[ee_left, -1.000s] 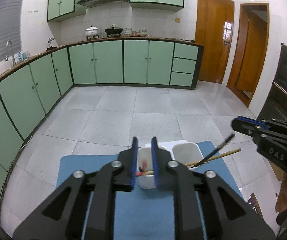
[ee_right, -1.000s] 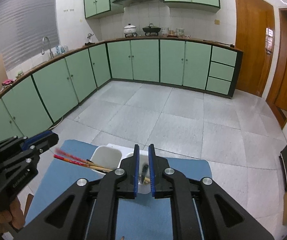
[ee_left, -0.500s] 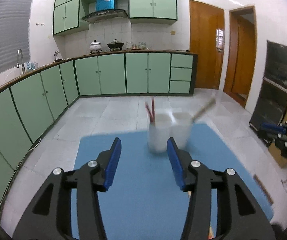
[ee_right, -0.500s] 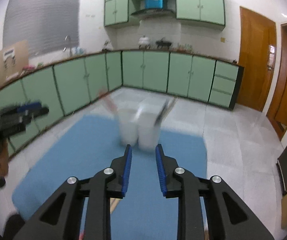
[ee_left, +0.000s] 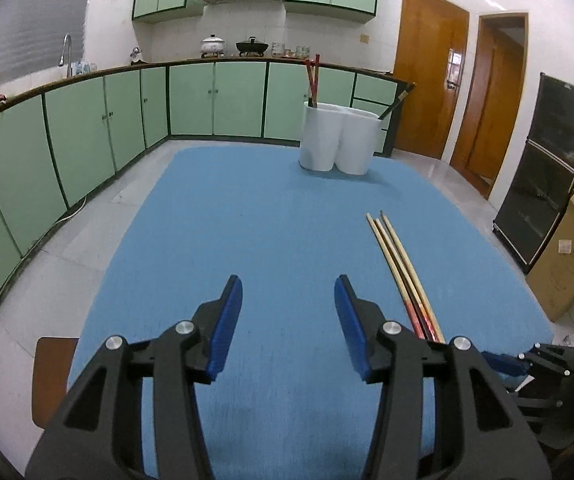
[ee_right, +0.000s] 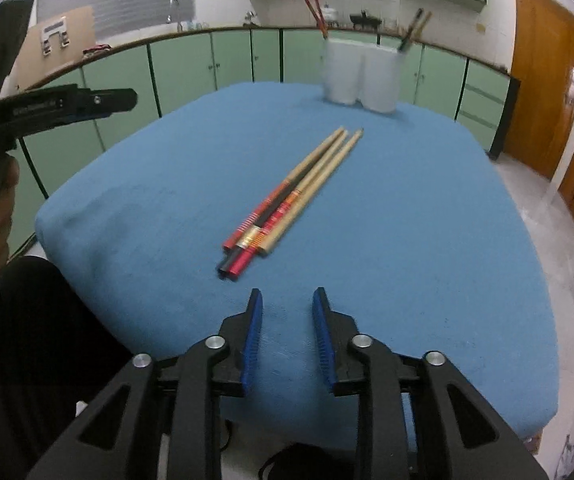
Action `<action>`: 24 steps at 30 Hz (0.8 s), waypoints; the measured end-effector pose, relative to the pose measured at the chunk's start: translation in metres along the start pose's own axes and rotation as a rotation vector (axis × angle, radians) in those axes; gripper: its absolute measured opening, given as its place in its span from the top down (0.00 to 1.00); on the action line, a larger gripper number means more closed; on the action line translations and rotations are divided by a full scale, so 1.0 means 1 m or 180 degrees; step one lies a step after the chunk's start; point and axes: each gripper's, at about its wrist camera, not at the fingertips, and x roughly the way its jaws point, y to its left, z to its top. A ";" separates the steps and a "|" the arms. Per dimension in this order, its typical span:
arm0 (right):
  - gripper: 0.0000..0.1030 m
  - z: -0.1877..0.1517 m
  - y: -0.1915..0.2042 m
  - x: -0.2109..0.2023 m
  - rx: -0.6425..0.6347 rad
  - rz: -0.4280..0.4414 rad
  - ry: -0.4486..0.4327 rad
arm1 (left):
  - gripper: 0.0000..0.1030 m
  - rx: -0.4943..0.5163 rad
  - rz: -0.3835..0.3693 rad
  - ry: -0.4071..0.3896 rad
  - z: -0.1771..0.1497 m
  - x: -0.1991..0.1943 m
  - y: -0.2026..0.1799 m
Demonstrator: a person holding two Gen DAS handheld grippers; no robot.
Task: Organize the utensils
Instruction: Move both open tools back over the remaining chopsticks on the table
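Note:
A white two-compartment holder [ee_left: 339,138] [ee_right: 361,76] stands at the far end of the blue table [ee_left: 247,240] [ee_right: 407,220]. Red chopsticks [ee_left: 313,80] [ee_right: 316,12] stand in its left compartment, darker ones [ee_left: 397,100] [ee_right: 413,30] in its right. Several loose chopsticks [ee_left: 403,272] [ee_right: 291,200] lie side by side on the table. My left gripper [ee_left: 289,292] is open and empty above the near table, left of them. My right gripper [ee_right: 287,300] is open and empty, just short of their near ends.
Green kitchen cabinets [ee_left: 99,128] run along the left and back walls. A brown stool [ee_left: 51,376] stands left of the table. A black cabinet [ee_left: 547,192] and a cardboard box [ee_left: 571,248] stand at the right. Wooden doors [ee_left: 431,80] are behind the holder.
Both grippers let go of chopsticks into the holder, opened, and pulled back to the near end of the table. The loose chopsticks have come into view.

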 end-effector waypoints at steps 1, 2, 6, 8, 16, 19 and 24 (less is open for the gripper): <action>0.71 0.002 0.002 0.001 -0.0003 0.0008 -0.0007 | 0.54 0.0019 0.0006 -0.0008 0.000 -0.001 0.000; 0.71 0.004 0.005 0.004 0.0010 0.0022 -0.0020 | 0.54 0.0028 0.0001 -0.0012 0.001 -0.002 0.001; 0.71 0.017 0.008 0.016 0.0010 -0.0030 -0.0065 | 0.54 -0.0002 -0.0012 -0.0013 0.003 -0.004 0.004; 0.71 0.020 0.005 0.019 0.0040 -0.0053 -0.0084 | 0.54 -0.0010 -0.0024 0.0006 0.001 -0.001 0.004; 0.72 0.026 -0.012 0.025 0.0183 -0.0081 -0.0094 | 0.54 0.0088 -0.0197 0.0188 -0.022 0.015 -0.010; 0.72 0.025 -0.022 0.025 0.0219 -0.0106 -0.0093 | 0.54 0.0158 -0.0302 0.0246 -0.032 0.019 -0.022; 0.72 0.020 -0.038 0.019 0.0313 -0.0141 -0.0080 | 0.54 0.0305 -0.0483 0.0368 -0.051 0.026 -0.049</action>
